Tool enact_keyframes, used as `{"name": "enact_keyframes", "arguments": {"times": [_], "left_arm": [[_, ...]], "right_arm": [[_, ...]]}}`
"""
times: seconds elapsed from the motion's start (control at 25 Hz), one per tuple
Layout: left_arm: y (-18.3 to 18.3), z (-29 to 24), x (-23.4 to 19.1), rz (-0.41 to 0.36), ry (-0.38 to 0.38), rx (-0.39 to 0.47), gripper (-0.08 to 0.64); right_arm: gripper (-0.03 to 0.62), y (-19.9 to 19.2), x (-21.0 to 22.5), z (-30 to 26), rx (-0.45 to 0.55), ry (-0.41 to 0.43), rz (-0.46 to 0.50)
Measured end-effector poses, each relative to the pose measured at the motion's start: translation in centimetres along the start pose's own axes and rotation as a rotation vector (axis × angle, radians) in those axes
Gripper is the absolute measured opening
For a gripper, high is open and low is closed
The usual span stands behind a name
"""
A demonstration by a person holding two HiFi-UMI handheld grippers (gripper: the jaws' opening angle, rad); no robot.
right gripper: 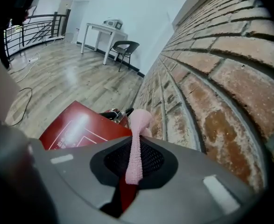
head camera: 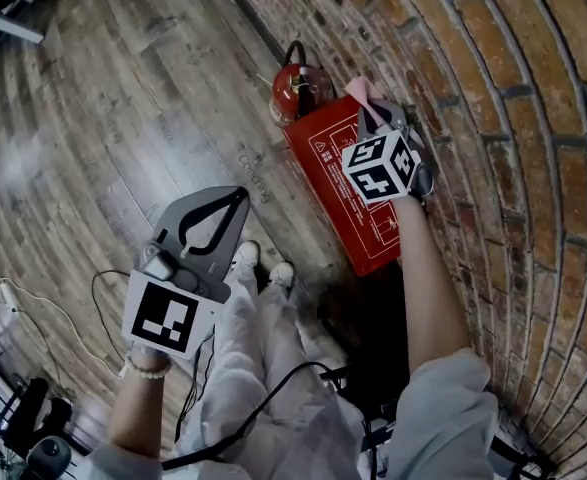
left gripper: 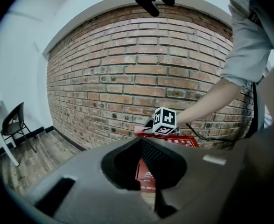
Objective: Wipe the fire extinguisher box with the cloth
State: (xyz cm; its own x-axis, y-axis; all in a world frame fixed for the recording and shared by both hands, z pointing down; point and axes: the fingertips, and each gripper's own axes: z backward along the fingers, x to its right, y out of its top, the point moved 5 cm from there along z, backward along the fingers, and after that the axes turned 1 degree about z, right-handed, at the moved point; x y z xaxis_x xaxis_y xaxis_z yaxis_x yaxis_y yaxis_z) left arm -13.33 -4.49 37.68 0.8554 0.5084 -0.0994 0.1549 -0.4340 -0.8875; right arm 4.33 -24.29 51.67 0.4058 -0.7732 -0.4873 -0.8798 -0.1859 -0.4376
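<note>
The fire extinguisher box [head camera: 345, 183] lies red and flat on the wooden floor [head camera: 123, 98], its long side against the brick wall [head camera: 513, 118]. A red fire extinguisher [head camera: 295, 93] stands just beside its far end. Over that far end hangs the right gripper [head camera: 378, 118], its jaws clamped on a pink cloth [head camera: 365, 96]; the cloth runs as a thin strip between them and bunches up past the tips (whether it touches the box top I cannot tell). The left gripper [head camera: 235, 198] is held well apart from the box, out over the floor, its jaws together with nothing between them. The person's feet show on the floor below it.
</note>
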Motion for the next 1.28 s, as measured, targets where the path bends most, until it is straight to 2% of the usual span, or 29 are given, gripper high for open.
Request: {"name": "enact_keyframes", "arguments": {"times": [0.4, 0.68, 1.28], "left_arm": [[-0.5, -0.5, 0.2, 0.031, 0.002, -0.008, 0.000], [-0.4, -1.2, 0.9, 0.016, -0.020, -0.003, 0.000], [0.3, -2.4, 3.0, 0.008, -0.074, -0.008, 0.000]], "right_arm": [[0.026, -1.1, -1.4, -0.8, -0.063, 0.086, 0.024], [0.026, -1.9, -2.2, -0.2, -0.075, 0.108, 0.053], [0.026, -6.5, -3.0, 2.6, -0.096, 0.109, -0.054]]}}
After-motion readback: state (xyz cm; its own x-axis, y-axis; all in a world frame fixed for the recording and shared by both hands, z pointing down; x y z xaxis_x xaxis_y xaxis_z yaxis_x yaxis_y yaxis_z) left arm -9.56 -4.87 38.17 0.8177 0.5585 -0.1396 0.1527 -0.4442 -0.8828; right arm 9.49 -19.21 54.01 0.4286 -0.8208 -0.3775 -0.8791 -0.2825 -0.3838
